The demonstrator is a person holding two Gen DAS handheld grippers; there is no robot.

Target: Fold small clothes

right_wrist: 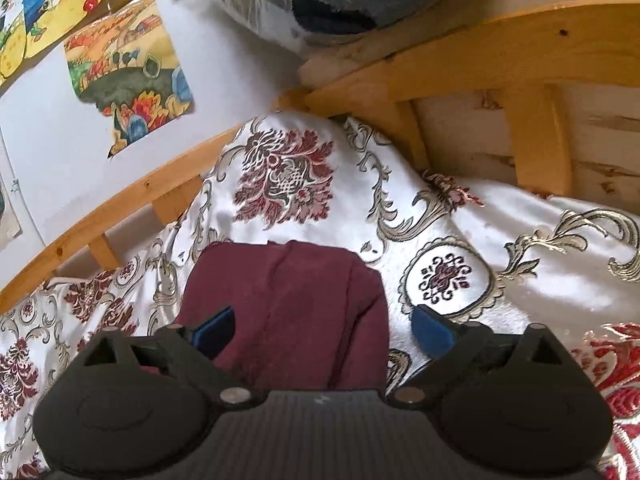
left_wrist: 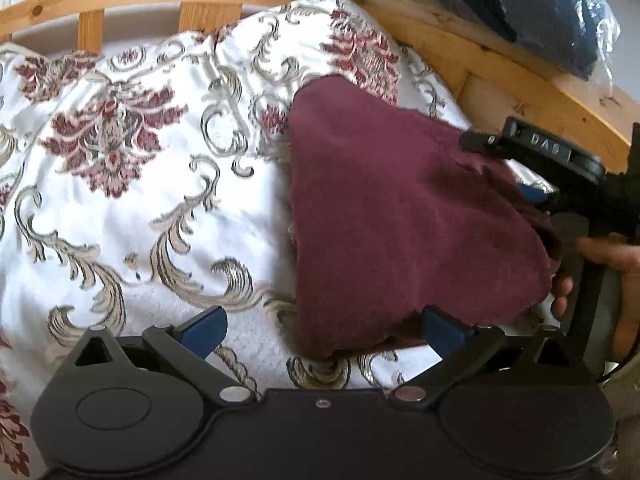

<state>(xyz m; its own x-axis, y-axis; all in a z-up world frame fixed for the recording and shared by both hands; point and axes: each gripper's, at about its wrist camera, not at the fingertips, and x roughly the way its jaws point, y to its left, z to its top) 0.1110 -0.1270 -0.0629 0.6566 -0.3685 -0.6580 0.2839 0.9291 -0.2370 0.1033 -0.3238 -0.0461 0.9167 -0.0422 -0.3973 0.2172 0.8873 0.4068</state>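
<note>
Maroon cloth [left_wrist: 392, 220] lying folded near the bed's [left_wrist: 520, 68] wooden corner. Left gripper [left_wrist: 324, 330] and right gripper [right_wrist: 322, 330] both wide, holding nothing. Better to press flat, align edges before next fold.

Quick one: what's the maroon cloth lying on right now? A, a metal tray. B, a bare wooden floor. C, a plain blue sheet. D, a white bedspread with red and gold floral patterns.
D: the maroon cloth lies on the white floral bedspread, inside the wooden bed frame.
</note>
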